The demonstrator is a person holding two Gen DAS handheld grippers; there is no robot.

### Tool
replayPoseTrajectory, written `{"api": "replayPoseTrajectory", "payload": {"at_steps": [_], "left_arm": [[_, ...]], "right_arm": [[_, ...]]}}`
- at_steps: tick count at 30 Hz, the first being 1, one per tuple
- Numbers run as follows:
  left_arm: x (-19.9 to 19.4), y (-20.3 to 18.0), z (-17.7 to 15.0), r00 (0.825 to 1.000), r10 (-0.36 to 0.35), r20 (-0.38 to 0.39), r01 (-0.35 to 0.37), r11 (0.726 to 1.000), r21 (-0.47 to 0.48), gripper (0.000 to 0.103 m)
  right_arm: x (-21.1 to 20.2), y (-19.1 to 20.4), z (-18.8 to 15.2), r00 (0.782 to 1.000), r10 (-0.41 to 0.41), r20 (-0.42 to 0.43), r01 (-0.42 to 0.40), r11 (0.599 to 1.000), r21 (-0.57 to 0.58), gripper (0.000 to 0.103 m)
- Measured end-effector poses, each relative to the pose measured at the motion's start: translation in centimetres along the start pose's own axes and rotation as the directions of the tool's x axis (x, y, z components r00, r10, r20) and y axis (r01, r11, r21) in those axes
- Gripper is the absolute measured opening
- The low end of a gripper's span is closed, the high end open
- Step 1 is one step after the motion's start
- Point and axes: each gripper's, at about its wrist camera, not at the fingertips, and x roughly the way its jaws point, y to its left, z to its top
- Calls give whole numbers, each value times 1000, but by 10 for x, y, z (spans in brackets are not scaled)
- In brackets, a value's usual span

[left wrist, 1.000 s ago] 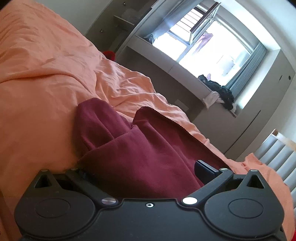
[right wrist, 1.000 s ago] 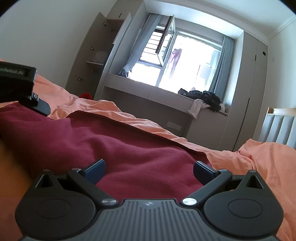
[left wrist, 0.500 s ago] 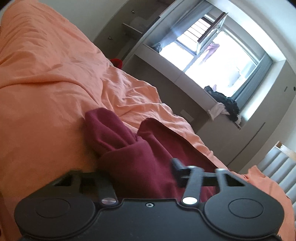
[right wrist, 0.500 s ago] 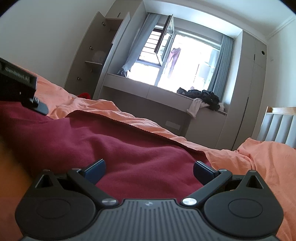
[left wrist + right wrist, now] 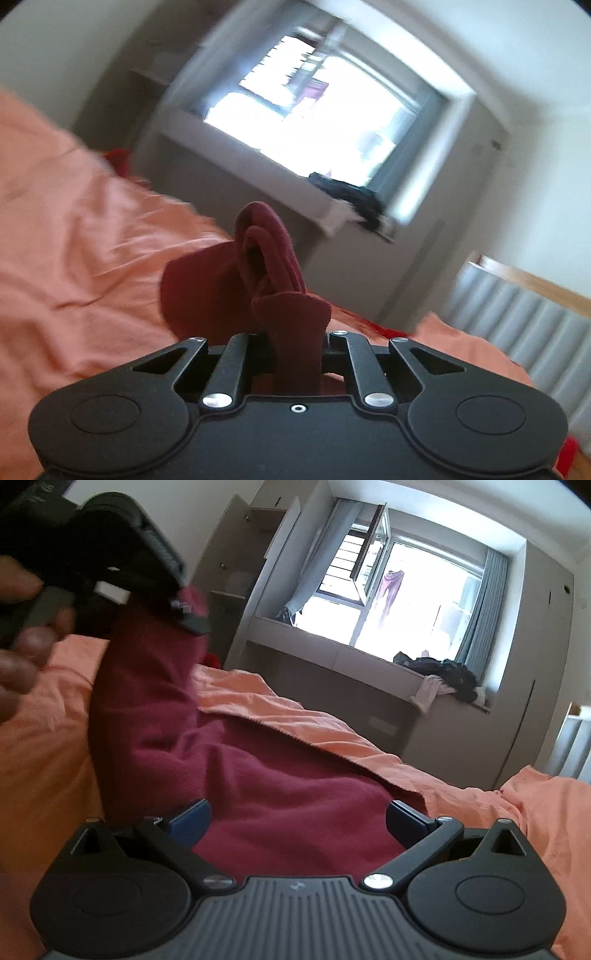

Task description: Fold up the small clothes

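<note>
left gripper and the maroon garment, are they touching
Touching. In the left wrist view the left gripper is closing with a bunched fold of the maroon garment pinched between its fingers; the right wrist view shows the cloth hanging from it.

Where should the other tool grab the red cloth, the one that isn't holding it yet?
Probably the near edge of the red cloth, coming in low from the front. It lies flat on the orange bedsheet, between the right tool's open fingers. The left tool is closing on a bunched corner, pulled up.
</note>
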Motion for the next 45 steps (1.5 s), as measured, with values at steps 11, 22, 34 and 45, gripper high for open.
{"api": "replayPoseTrajectory", "payload": {"at_steps": [11,22,34,45], "left_arm": [[37,-101,-35,965,-177,-192,216,953,212,12],[24,-114,-138,942,-123,-311,279,804,525,22],[-8,-122,-146,948,-139,-286,297,713,635,62],[-13,-127,-152,953,-105,-284,281,655,701,43]], "right_arm": [[3,-115,-5,970,-183,-158,209,962,173,103],[-8,-202,-42,969,-76,-235,190,838,512,103],[-3,-239,-76,980,199,-27,-67,448,891,103],[29,-215,-47,970,244,7,-150,572,807,84]]}}
